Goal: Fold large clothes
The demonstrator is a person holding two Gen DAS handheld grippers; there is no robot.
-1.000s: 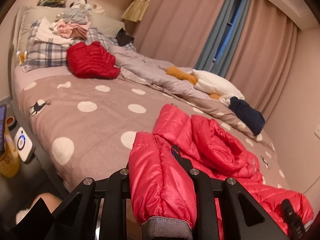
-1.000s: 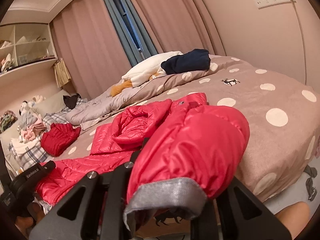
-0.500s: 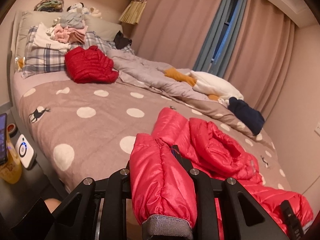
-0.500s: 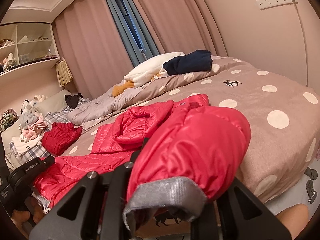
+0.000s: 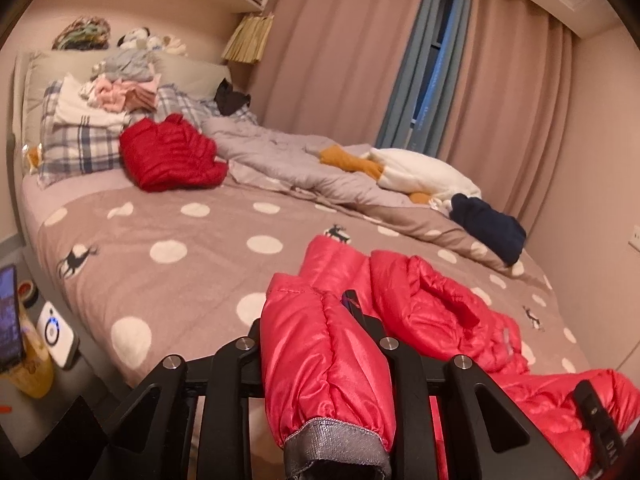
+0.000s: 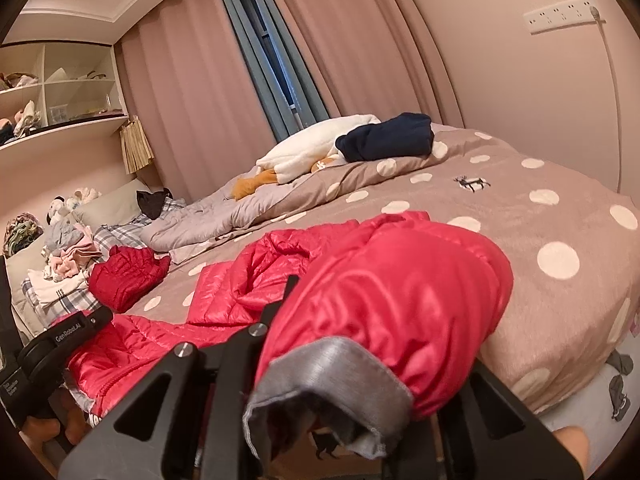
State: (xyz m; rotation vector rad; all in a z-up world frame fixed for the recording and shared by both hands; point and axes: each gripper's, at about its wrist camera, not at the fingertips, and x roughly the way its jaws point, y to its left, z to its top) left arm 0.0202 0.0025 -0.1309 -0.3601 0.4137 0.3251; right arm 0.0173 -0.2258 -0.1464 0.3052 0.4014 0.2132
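Observation:
A pink-red puffer jacket (image 5: 440,304) lies on the near part of the polka-dot bed (image 5: 192,256); it also shows in the right wrist view (image 6: 256,276). My left gripper (image 5: 320,344) is shut on one sleeve (image 5: 320,368), whose grey cuff hangs toward the camera. My right gripper (image 6: 360,320) is shut on the other sleeve (image 6: 400,300), also grey cuff first, and the sleeve hides its tips. The other gripper shows at the edge of each view.
A folded dark red jacket (image 5: 168,156) lies by plaid pillows (image 5: 76,144) with piled clothes. A grey duvet (image 5: 288,160), a white plush (image 5: 420,172) and a navy garment (image 5: 488,228) lie at the far side. A phone and device (image 5: 52,328) stand at the left bedside.
Both grippers have lifted and tilted a little while holding the sleeves; the bed scene has shifted slightly down in both views. The grips have not changed.

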